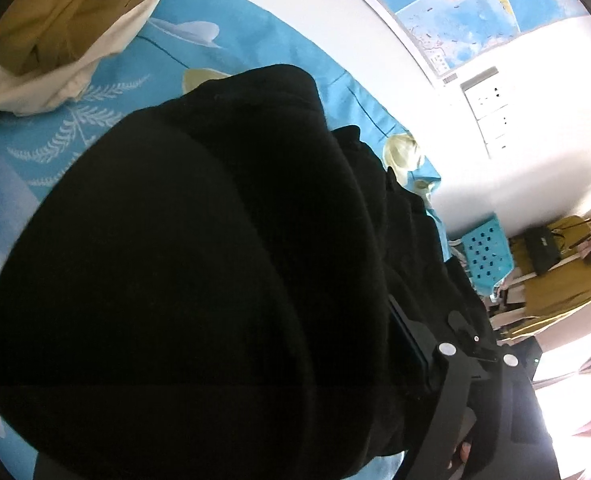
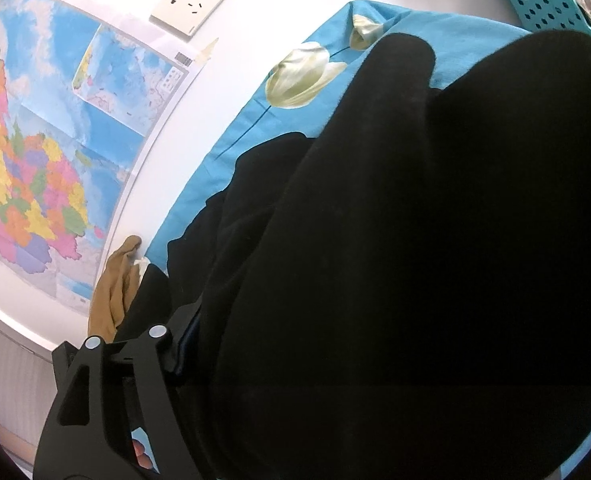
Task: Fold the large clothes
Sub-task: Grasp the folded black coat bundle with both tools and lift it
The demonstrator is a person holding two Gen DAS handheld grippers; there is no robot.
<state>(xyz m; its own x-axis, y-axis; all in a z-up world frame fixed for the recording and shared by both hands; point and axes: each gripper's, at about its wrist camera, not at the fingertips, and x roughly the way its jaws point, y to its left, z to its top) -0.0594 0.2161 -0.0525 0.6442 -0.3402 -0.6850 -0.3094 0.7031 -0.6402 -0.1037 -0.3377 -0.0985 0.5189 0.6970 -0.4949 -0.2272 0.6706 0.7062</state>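
Bed with blue floral sheet (image 1: 231, 40) carries everything; its far edge runs along the white wall with the map (image 2: 35, 140).

Black garment (image 1: 199, 264) is the largest item, a thick dark mass bunched across the middle of the sheet and reaching toward the wall edge. It fills most of both wrist views and drapes close over both tools.

Tan garment (image 1: 47, 12) lies heaped with a white cloth at the sheet's far corner, apart from the black one.

Teal perforated basket (image 1: 485, 252) stands off the bed's end, beside a chair.

Left gripper (image 1: 423, 344): only one finger shows, black fabric lying against it; whether it pinches cannot be told. Right gripper (image 2: 183, 340): same, fabric hides the far finger.

Judgement: a fold of the black garment is in hand, probably mid-fold. Next move calls for a sure pinch on an edge, then laying it flat without dragging the pile.
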